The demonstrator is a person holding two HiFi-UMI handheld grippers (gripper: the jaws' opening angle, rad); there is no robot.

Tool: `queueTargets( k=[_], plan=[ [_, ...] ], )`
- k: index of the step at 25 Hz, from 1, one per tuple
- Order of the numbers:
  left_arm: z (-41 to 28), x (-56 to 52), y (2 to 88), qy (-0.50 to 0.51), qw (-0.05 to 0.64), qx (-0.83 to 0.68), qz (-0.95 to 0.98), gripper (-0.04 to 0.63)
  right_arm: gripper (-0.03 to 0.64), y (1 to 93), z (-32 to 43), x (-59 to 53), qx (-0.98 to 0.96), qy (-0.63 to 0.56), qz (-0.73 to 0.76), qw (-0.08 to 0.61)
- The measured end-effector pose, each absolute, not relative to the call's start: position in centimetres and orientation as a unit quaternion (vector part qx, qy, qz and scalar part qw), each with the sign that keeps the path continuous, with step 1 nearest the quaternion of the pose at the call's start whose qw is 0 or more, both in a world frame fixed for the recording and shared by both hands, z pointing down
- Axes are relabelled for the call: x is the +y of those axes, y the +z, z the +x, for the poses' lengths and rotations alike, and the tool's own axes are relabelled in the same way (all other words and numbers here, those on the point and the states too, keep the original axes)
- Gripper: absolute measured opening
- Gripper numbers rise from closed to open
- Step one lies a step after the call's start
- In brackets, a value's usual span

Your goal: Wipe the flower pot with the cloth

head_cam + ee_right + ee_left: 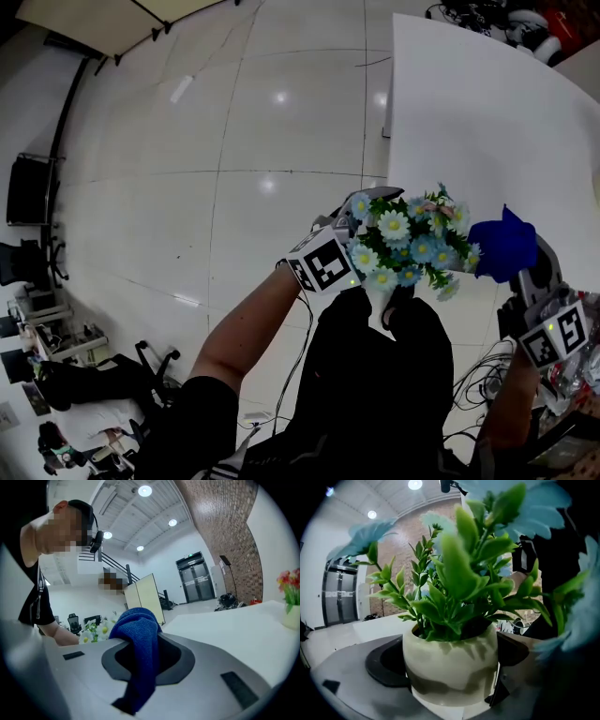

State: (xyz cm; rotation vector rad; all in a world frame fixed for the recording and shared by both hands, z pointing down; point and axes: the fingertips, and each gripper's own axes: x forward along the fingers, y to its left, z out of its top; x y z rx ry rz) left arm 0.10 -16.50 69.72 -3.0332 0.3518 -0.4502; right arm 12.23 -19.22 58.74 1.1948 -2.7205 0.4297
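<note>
Jaws of the left gripper [450, 660] stand wide and clamp the cream flower pot [447, 679] on both sides, under its green leaves and pale blue daisies [403, 239]. The right gripper [143, 660] pinches the blue cloth [503, 246], which bunches above its jaws and hangs below them, just beside the flowers. The left gripper's cube [325, 265] bears black-and-white square markers. Both grippers sit at the near edge of a white table [487, 122].
</note>
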Motion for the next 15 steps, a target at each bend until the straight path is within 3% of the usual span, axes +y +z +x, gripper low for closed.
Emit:
queueTargets(
  k=[15],
  plan=[
    [0.6, -17.2, 69.8, -0.123, 0.02, 0.112, -0.986, 0.561, 0.049, 65.9, 4.5, -18.9, -0.92, 0.241, 0.29, 0.105]
  ],
)
